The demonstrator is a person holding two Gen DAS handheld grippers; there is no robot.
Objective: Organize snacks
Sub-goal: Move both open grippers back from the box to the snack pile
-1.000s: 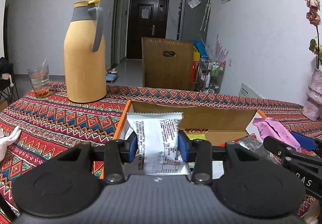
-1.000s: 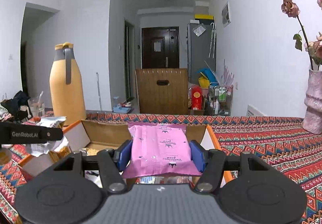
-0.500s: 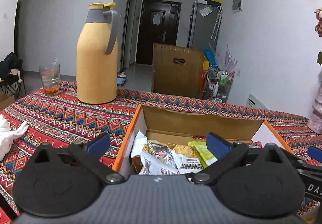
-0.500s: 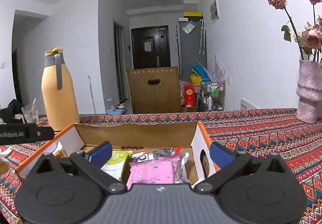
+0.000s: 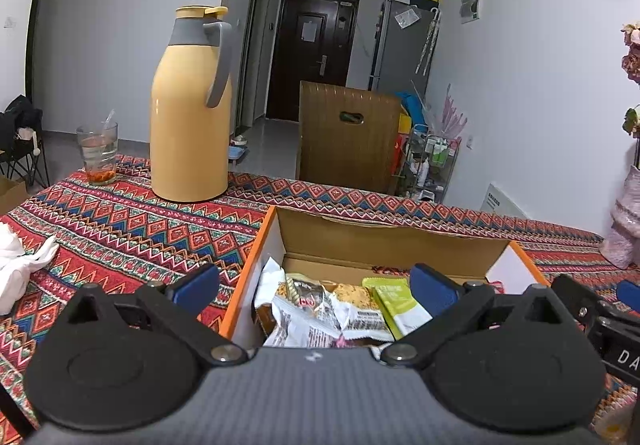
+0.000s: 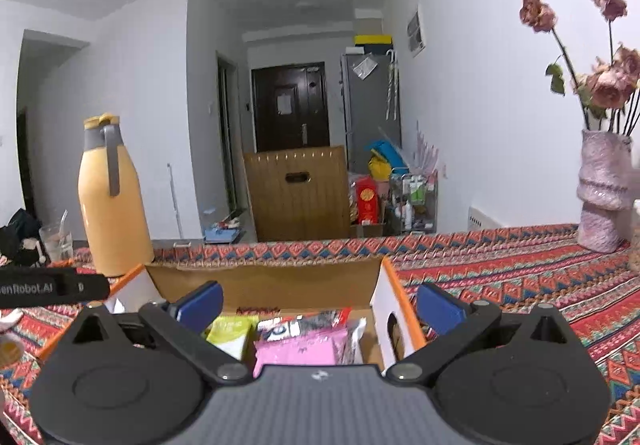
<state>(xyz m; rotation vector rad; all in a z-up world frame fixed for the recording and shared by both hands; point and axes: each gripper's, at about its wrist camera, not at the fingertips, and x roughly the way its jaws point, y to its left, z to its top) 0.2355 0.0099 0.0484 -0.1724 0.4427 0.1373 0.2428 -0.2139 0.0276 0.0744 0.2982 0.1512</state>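
White walls and a dark door at the end of a hallway are seen behind a tabletop (image 5: 120, 229) covered by a red patterned cloth. On it an open cardboard box (image 5: 384, 245) with orange edges is placed, and snack packets are seen inside. From the left wrist view, the left gripper (image 5: 314, 287) is held above the near-left part of the box, its jaws spread wide and gripping nothing. A white packet (image 5: 308, 321) lies crumpled in the box below the gap between the jaws, with a green packet (image 5: 396, 301) just beside it, close under the right-hand blue pad. From the right wrist view, the right gripper (image 6: 320, 303) is likewise held wide open and empty above the near-right part of the box (image 6: 280, 285). A pink packet (image 6: 298, 349) lies flat in the box below and between its jaws, beside the green packet (image 6: 232, 335). One blue pad sits outside the box wall. A yellow jug (image 5: 190, 105) and a glass (image 5: 97, 153) are stood on the tabletop behind the box, and a vase (image 6: 602, 193) of dried flowers at the right
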